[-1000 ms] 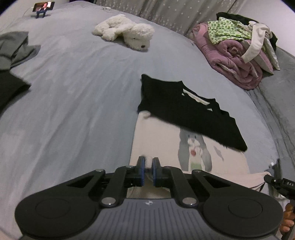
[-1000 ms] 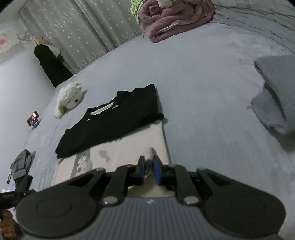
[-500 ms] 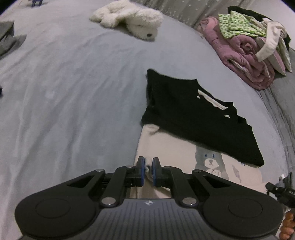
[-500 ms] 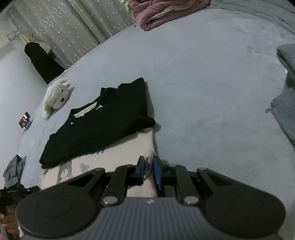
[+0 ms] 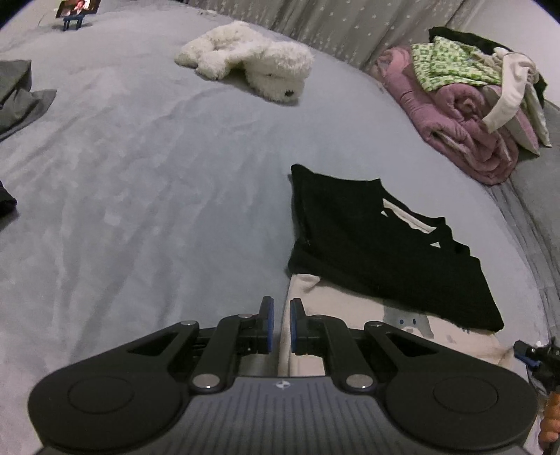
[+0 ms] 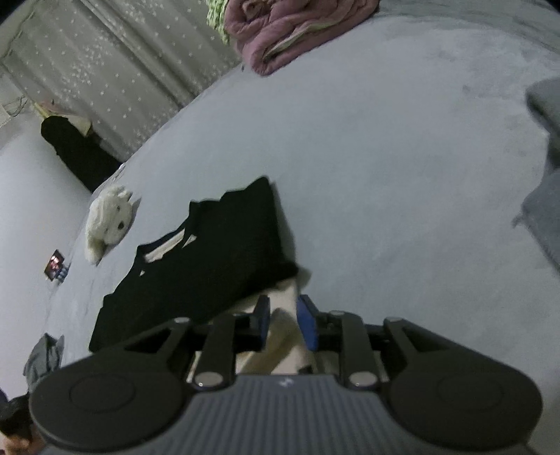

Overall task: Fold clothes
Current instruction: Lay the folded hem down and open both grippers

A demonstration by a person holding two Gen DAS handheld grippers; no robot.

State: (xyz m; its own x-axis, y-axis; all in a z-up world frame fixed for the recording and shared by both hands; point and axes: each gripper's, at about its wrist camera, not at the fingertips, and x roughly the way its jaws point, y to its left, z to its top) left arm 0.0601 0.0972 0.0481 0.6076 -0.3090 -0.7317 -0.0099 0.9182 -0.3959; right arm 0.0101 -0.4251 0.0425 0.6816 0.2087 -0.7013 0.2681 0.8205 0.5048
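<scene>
Left wrist alone shows left gripper (image 5: 279,312) parted off cream shirt (image 5: 353,308); right gripper (image 6: 282,315) parted astride it.

The right gripper (image 6: 282,315) sits at six o'clock, its blue-padded jaws parted with cream fabric of the garment (image 6: 280,336) between them. The black top part of the garment (image 6: 210,259) spreads toward ten o'clock on the grey bed (image 6: 385,168). A white plush dog (image 6: 108,217) lies at nine o'clock, a pink quilt bundle (image 6: 297,28) at twelve, and grey cloth (image 6: 546,168) at three.
</scene>
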